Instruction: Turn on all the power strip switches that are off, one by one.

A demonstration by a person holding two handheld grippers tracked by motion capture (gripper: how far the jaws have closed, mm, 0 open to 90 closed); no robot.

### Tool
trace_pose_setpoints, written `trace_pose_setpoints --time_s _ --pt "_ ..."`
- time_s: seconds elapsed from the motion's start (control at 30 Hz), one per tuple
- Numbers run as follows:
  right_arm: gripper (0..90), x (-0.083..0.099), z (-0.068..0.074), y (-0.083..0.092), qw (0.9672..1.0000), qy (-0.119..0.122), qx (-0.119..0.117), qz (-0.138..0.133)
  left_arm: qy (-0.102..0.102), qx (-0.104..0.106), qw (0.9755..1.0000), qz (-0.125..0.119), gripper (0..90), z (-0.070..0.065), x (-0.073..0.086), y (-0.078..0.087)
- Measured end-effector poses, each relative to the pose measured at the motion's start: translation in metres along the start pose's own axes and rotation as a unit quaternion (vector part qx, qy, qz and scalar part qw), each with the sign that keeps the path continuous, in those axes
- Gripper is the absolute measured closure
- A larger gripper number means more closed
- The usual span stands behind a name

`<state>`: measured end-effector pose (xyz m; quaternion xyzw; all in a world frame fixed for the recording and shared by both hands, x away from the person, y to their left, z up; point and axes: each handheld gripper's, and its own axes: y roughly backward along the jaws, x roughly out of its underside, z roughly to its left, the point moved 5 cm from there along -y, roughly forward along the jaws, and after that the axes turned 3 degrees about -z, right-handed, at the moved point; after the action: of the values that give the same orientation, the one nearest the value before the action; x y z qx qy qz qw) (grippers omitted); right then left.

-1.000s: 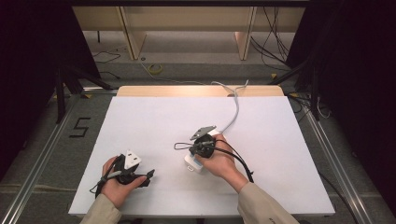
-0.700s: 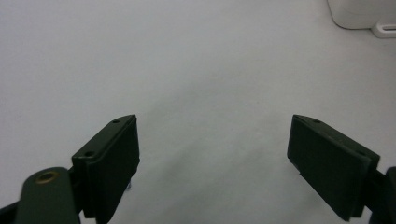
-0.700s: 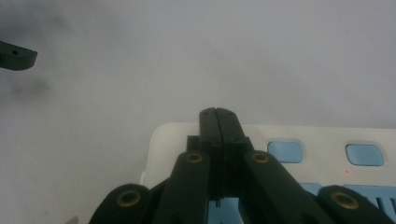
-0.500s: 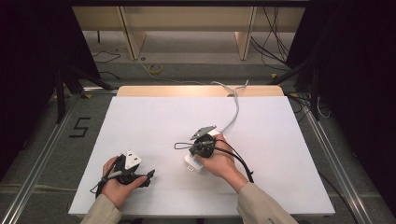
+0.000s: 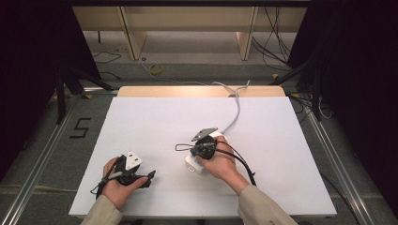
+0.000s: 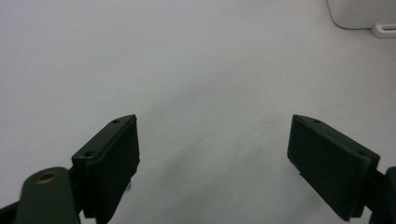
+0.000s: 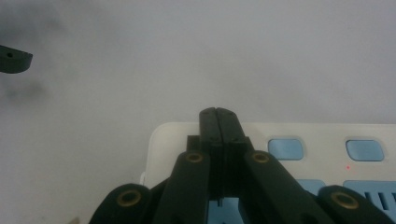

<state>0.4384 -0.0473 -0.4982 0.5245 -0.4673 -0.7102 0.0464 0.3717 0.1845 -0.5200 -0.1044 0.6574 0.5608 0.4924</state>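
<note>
Nearest us, our left gripper (image 5: 151,176) rests on the white worktop (image 5: 155,122) with its fingers (image 6: 109,161) spread and nothing between them. Farther in, our right gripper (image 7: 218,122) hangs over the near end of the white power strip (image 5: 199,161), fingers pressed together, pinching nothing. We judge we are pressing a blue switch (image 7: 286,148); next the tips must come straight down on it.
</note>
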Motion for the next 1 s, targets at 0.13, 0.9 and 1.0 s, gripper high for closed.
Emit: trace_pose_setpoints --time_s 0.13,0.9,1.0 --pt "90.0 0.001 -0.001 0.000 1.0000 -0.001 -0.003 -0.004 0.000 0.000 1.0000 0.001 16.7 0.000 0.000 0.000" --pt "76.5 0.007 -0.010 0.020 0.9997 0.003 -0.001 -0.026 0.000 0.000 1.0000 0.000 16.7 0.000 0.000 0.000" --pt "75.5 0.010 -0.013 0.022 0.9996 0.001 0.000 -0.028 0.000 0.000 1.0000 0.000 16.7 0.000 0.000 0.000"
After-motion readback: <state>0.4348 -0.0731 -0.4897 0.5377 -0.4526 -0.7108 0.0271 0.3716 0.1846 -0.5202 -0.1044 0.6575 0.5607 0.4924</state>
